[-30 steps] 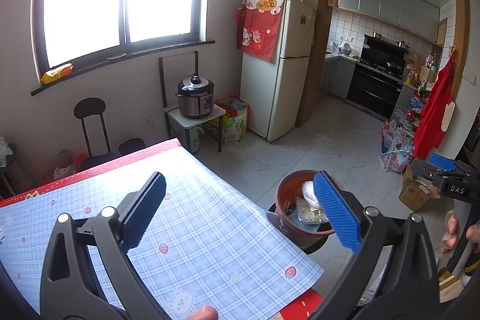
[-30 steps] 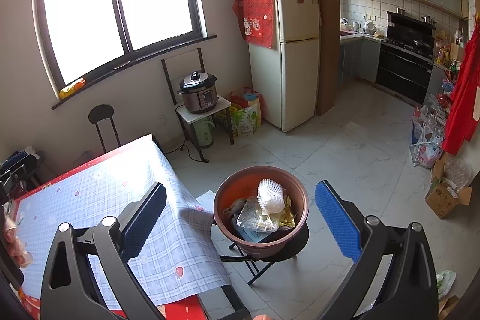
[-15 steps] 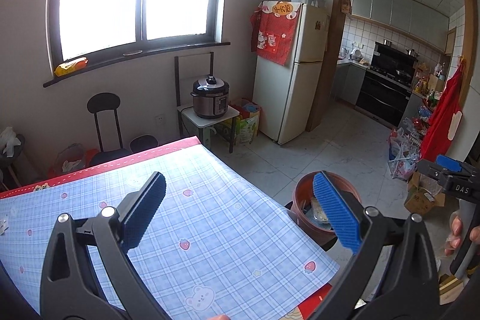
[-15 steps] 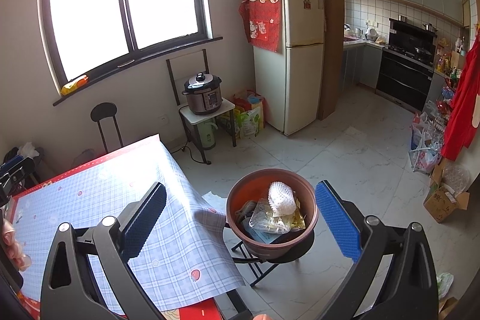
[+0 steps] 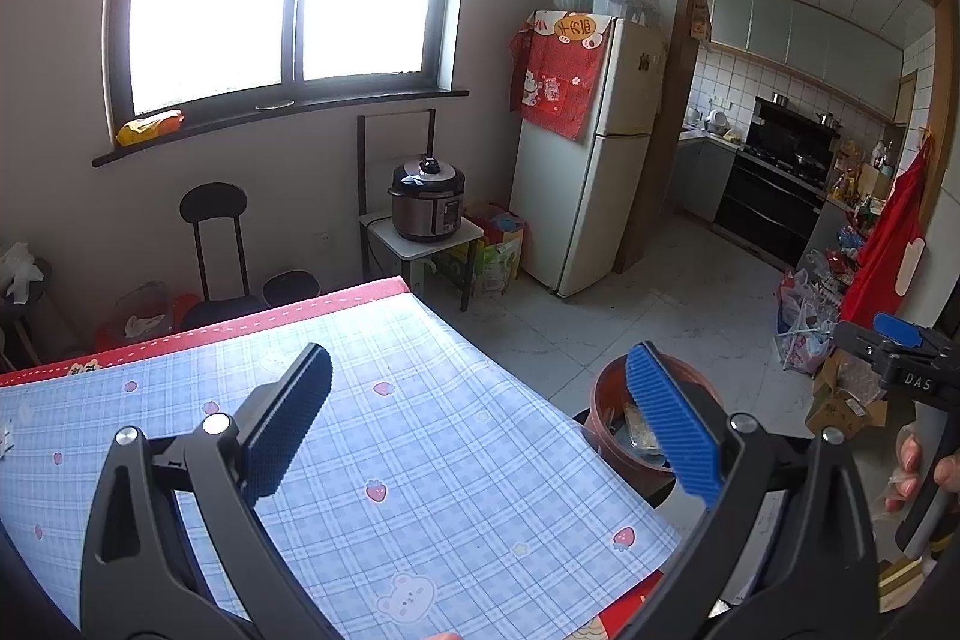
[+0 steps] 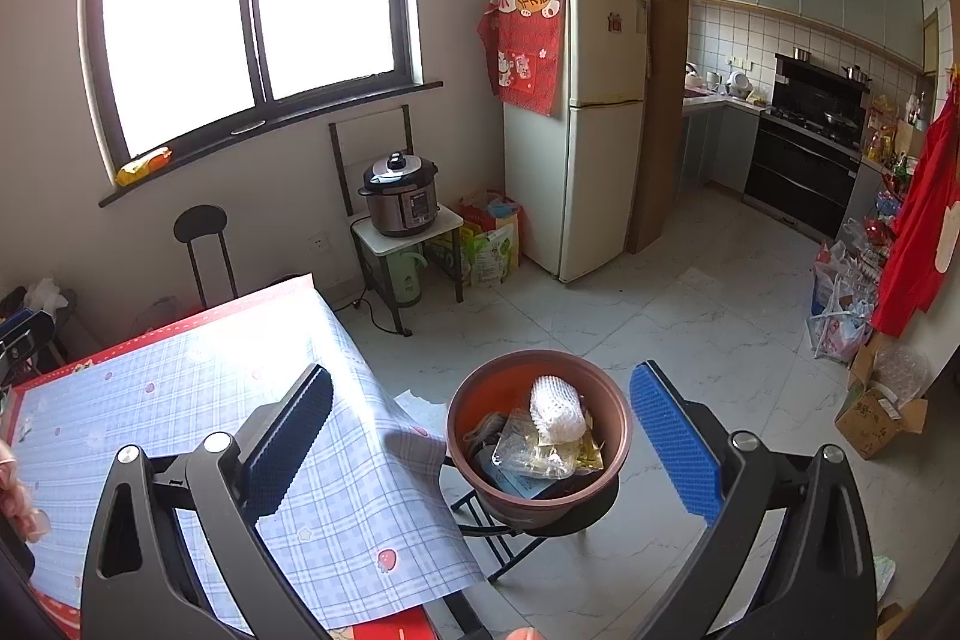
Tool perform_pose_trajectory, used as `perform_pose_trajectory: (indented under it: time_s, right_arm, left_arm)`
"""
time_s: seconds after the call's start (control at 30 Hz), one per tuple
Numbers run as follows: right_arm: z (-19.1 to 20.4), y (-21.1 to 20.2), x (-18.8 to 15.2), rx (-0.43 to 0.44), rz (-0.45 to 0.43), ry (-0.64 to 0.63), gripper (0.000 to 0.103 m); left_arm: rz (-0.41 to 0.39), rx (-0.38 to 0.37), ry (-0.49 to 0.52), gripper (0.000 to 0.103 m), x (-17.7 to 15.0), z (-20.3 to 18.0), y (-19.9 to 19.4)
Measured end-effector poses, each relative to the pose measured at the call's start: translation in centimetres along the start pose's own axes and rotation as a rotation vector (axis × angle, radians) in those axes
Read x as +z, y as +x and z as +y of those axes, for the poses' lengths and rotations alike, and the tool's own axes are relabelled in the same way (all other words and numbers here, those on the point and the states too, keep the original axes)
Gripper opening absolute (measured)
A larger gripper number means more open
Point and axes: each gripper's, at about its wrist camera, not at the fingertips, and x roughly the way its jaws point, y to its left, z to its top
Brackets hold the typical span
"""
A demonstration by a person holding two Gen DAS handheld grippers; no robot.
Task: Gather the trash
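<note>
A brown round bin (image 6: pixel 537 436) stands on a black stool beside the table's right edge. It holds a white foam net (image 6: pixel 556 409), clear plastic wrappers (image 6: pixel 531 454) and other trash. In the left wrist view the bin (image 5: pixel 606 400) is partly hidden behind the right finger. My left gripper (image 5: pixel 480 424) is open and empty above the blue plaid tablecloth (image 5: pixel 420 466). My right gripper (image 6: pixel 480 430) is open and empty, above and in front of the bin. The right gripper's body also shows at the right edge of the left wrist view (image 5: pixel 900 364).
A fridge (image 6: pixel 591 130) stands at the back. A pressure cooker (image 6: pixel 399 196) sits on a small stand below the window. Black chairs (image 5: pixel 216 244) stand behind the table. Bags and cardboard boxes (image 6: pixel 876 412) lie at the right wall. The kitchen opens beyond the doorway.
Both grippers have drawn back and tilted up a little, so the bin sits lower and further right in the views. Both stay open and empty.
</note>
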Motion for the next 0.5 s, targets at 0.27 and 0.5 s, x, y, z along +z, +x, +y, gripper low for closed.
perform_pose_trajectory:
  time_s: [0.27, 0.5]
  right_arm:
    - [0.46, -0.37, 0.63, -0.010, -0.023, -0.016, 0.098]
    - [0.74, -0.52, 0.84, -0.011, -0.027, -0.025, 0.098]
  left_arm:
    - [-0.020, 0.000, -0.006, 0.097, 0.25, 0.17, -0.24]
    - [-0.024, -0.002, -0.012, 0.097, 0.17, 0.42, -0.25]
